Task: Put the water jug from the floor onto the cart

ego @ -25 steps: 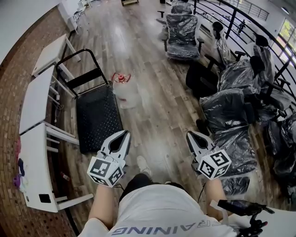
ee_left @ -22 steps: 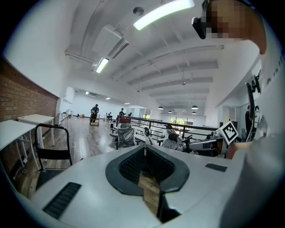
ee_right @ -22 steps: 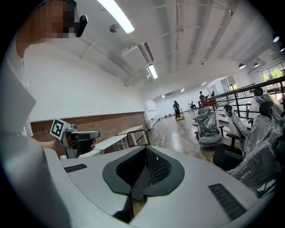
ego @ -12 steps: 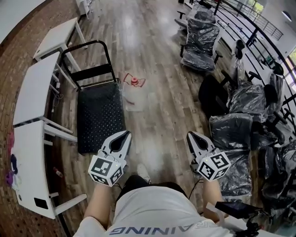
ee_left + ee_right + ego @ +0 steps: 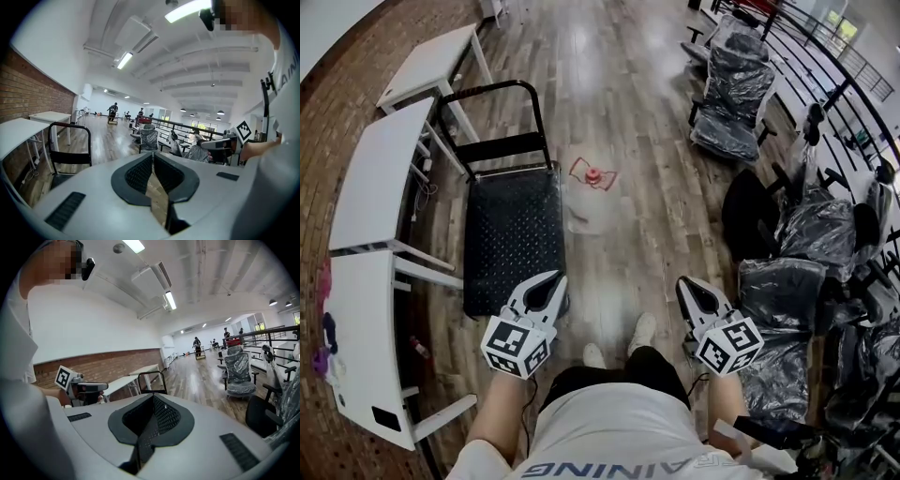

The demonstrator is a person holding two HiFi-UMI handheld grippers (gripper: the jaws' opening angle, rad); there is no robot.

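I hold the left gripper (image 5: 557, 278) with jaws closed, empty | right gripper (image 5: 682, 284) jaws closed, empty | clear water jug (image 5: 587, 193) sits on the wooden floor (image 5: 623, 248), just right of the black platform cart (image 5: 512, 234), ahead of both grippers

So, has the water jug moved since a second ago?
No. The water jug still sits on the floor right of the cart, by its handle end; only the view shifted.

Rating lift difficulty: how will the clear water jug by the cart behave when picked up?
The water jug looks bulky beside the cart, so likely heavy if full; fill unclear. Its smooth walls may slip; the red handle seems the safer hold.
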